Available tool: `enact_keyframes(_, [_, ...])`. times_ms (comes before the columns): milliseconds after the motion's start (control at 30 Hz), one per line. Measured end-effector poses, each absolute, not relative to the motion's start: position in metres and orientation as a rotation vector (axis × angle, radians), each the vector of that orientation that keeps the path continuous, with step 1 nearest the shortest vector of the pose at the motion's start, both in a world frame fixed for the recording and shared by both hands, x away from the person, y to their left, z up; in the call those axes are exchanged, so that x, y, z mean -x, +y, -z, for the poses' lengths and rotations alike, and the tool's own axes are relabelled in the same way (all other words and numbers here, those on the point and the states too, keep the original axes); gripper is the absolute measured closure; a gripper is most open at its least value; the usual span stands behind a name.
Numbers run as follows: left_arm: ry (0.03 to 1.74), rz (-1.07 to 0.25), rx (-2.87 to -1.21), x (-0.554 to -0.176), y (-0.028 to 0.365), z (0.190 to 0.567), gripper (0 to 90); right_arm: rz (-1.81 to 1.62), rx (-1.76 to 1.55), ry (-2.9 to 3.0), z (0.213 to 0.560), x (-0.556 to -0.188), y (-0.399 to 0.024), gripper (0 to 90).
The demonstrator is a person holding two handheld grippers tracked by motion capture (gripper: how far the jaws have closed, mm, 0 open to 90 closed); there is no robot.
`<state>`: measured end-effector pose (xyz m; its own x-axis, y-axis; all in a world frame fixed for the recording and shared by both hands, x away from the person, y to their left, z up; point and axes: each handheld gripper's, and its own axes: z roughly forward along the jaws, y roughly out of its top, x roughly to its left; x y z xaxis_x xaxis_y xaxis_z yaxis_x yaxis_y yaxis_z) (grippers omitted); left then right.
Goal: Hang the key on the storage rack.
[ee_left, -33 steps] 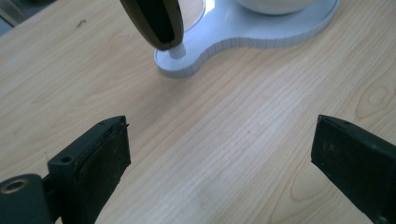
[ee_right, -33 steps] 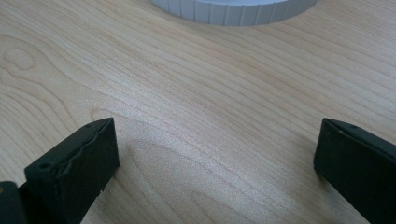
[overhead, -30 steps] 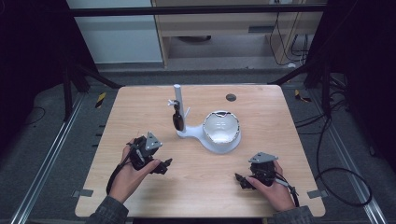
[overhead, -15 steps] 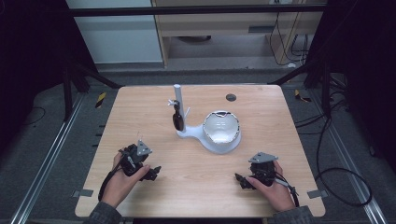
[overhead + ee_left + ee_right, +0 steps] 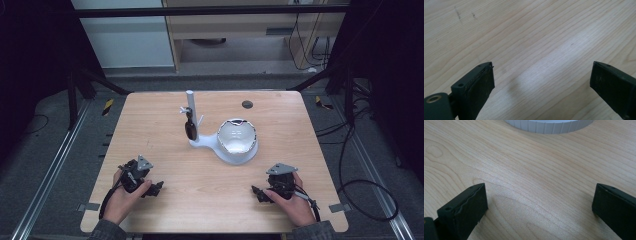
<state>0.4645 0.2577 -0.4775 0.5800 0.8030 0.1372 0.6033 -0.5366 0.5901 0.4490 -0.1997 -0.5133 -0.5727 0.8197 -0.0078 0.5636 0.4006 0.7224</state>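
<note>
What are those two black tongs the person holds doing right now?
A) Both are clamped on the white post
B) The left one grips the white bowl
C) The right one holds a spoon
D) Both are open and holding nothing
D: in each gripper view the two jaws stand wide apart over bare wood, and from above the left tongs and right tongs sit near the table's front edge, apart from the white bowl.

A white stand (image 5: 220, 146) with bowl (image 5: 236, 136) sits on the wooden table (image 5: 210, 200).
</note>
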Motion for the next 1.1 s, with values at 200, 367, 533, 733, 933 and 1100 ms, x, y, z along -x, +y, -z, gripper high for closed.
enact_keyframes(200, [1.186, -0.584, -2.251, -0.471, 0.278, 0.485, 5.8, -0.977, -1.195, 2.3, 0.513, -0.449, -0.2, 0.4])
enact_keyframes(367, [1.222, -0.597, -2.173, -0.477, 0.292, 0.49, 6.0, -0.977, -1.196, 2.3, 0.513, -0.449, -0.2, 0.4])
enact_keyframes(533, [1.226, -0.61, -2.141, -0.482, 0.297, 0.495, 6.0, -0.977, -1.195, 2.3, 0.513, -0.449, -0.2, 0.4])
enact_keyframes(733, [1.226, -0.601, -2.117, -0.486, 0.298, 0.5, 6.0, -0.977, -1.195, 2.3, 0.513, -0.449, -0.2, 0.4])
enact_keyframes(933, [1.231, -0.59, -2.1, -0.49, 0.297, 0.504, 5.4, -0.977, -1.195, 2.299, 0.513, -0.449, -0.2, 0.4])
enact_keyframes(1100, [1.229, -0.58, -2.082, -0.492, 0.298, 0.506, 4.9, -0.976, -1.196, 2.3, 0.513, -0.449, -0.2, 0.4])
